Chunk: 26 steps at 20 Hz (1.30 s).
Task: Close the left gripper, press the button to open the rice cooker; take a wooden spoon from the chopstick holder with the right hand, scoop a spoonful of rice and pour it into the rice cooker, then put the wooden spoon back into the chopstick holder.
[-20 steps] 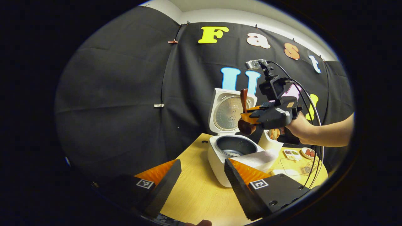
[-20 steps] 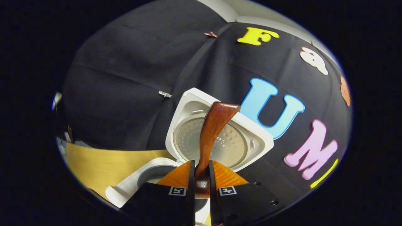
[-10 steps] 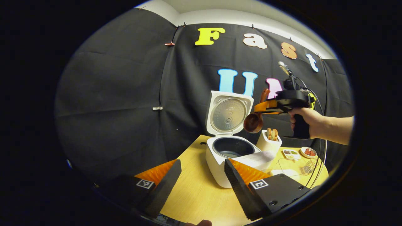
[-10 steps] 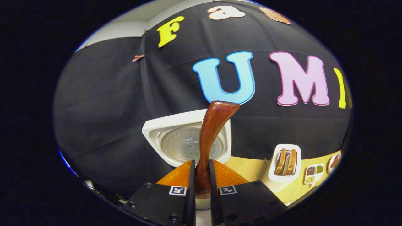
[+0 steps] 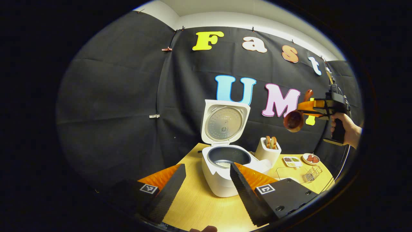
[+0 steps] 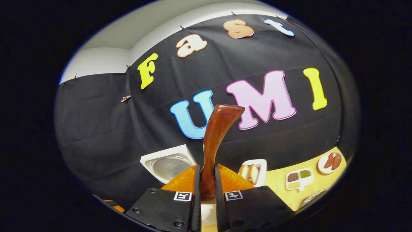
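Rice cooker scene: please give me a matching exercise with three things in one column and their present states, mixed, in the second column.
Things:
1. white rice cooker
2. brown wooden spoon
3. white chopstick holder

States:
a. stands on the table beside the cooker
b. lid up, pot open
c. gripped between the right tongs

Pairs: 1-b, 2-c, 3-a

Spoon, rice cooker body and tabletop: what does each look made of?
Spoon: wood, dark reddish-brown and glossy; visible grain and highlights suggest varnish. Rice cooker body: smooth white shell, probably plastic; its inner pot looks like dark coated metal. Table: light wood-grain surface, matte; solid wood or laminate cannot be told.
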Tool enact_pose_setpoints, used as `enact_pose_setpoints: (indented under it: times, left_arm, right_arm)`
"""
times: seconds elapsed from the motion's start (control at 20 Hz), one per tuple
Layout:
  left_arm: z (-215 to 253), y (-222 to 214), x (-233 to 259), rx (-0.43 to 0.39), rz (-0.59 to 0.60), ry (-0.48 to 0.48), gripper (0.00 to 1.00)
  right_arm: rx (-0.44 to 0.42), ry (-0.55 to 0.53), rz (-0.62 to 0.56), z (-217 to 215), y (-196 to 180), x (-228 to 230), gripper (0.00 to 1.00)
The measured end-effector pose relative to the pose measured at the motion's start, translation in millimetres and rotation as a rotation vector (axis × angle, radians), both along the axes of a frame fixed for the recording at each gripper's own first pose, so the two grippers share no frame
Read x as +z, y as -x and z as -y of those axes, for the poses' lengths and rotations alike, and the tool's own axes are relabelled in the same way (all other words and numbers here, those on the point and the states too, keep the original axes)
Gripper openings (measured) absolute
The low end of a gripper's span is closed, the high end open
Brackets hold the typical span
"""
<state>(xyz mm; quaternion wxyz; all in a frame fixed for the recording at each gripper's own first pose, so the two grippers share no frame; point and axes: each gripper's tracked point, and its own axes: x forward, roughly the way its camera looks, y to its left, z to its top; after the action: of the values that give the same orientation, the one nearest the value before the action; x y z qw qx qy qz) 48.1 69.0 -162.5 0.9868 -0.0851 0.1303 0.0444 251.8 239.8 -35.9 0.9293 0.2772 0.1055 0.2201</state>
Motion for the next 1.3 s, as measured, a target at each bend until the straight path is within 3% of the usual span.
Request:
enact_pose_setpoints:
  times: [0.3, 0.7, 0.9, 0.95, 1.0, 1.3]
  left_arm:
    - [16.8, -0.8, 14.8, -0.009, 0.017, -0.048, 0.95]
    - [59.7, 1.6, 22.0, -0.051, 0.02, -0.082, 0.95]
    - [71.8, 2.9, 24.2, -0.043, 0.007, -0.082, 0.95]
    - [72.1, 4.5, 23.9, -0.037, 0.002, -0.081, 0.95]
    - [72.5, 6.0, 23.9, -0.03, -0.003, -0.079, 0.95]
    - [64.5, 27.5, 23.1, 0.019, -0.037, -0.114, 0.95]
  right_arm:
    - [-0.124, 0.034, -0.045, 121.3, 24.3, -39.3, 0.23]
    - [-0.25, 0.145, -0.206, 238.9, 45.2, -157.1, 0.22]
    - [-0.249, 0.211, -0.28, 250.7, 47.6, -216.0, 0.23]
    - [-0.245, 0.225, -0.301, 250.0, 48.6, -230.9, 0.18]
    - [-0.239, 0.232, -0.322, 249.1, 47.5, -243.8, 0.23]
    - [-0.217, 0.303, -0.416, 236.2, 42.9, -316.5, 0.23]
